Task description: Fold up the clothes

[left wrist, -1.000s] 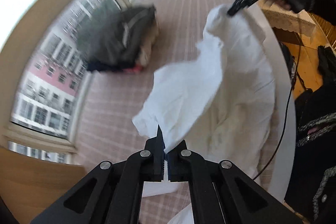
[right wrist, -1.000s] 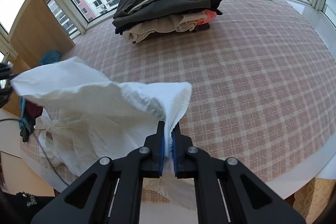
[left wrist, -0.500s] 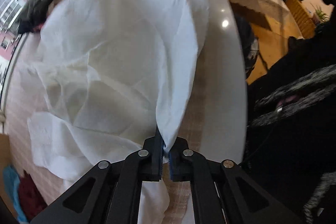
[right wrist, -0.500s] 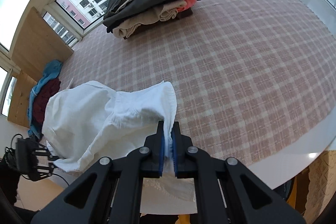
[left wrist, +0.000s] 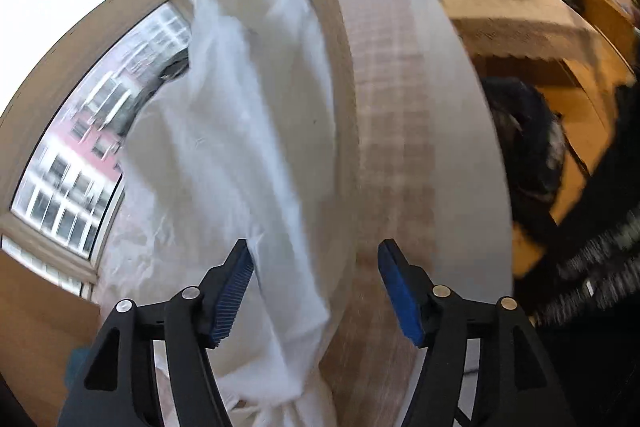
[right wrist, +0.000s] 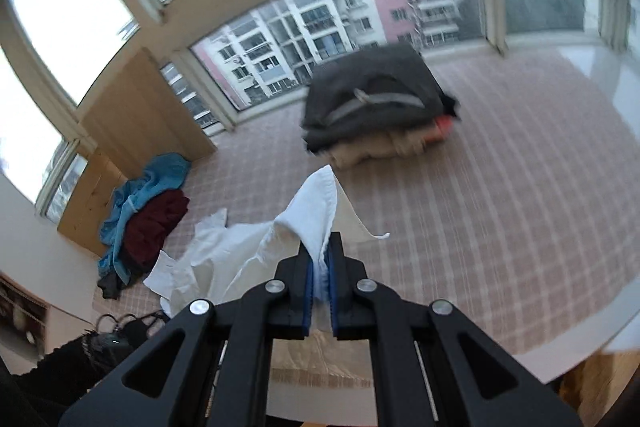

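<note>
Beyond the white garment [right wrist: 240, 259], a folded stack [right wrist: 376, 111] is already set down. Its edge is pinched by the right gripper [right wrist: 319, 281]; the left gripper [left wrist: 316, 291] is opening around hanging cloth, unpressed. Folding is judged barely begun.

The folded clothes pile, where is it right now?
In the right wrist view the folded clothes pile sits on the checked cloth by the window, beyond the white shirt.
</note>
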`<move>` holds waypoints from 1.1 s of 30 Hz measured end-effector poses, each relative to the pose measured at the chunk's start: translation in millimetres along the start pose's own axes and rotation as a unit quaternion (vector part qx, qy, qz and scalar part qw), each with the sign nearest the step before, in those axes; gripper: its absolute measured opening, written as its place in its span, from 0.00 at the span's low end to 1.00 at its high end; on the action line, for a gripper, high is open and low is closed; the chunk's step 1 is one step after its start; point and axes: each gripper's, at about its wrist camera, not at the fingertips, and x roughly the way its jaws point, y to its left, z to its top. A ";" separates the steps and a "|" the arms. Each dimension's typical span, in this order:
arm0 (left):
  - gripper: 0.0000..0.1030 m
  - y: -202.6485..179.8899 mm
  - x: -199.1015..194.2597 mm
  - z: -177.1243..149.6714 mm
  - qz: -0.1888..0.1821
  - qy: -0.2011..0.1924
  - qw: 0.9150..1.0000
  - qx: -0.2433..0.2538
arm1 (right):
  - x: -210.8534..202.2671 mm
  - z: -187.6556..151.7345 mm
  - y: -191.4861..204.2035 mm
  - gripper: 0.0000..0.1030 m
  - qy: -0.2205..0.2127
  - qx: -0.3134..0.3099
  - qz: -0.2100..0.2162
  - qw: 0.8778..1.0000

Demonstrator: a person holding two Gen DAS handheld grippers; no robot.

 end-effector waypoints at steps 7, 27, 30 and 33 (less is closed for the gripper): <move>0.60 18.9 -7.0 8.4 -0.010 -0.049 0.992 -0.112 | -2.2 15.9 40.2 0.06 0.002 -0.052 -0.014 0.999; 0.59 23.0 -2.7 -14.8 -0.036 -0.043 0.989 -0.138 | 0.1 5.6 22.7 0.06 0.014 -0.034 -0.037 0.999; 0.26 33.5 3.8 -20.8 -0.038 -0.028 0.987 -0.156 | 2.6 6.4 19.7 0.06 0.017 -0.033 -0.039 0.999; 0.13 59.4 0.5 -28.2 -0.054 -0.020 0.979 -0.197 | 5.6 8.0 19.0 0.06 0.017 -0.036 -0.043 0.998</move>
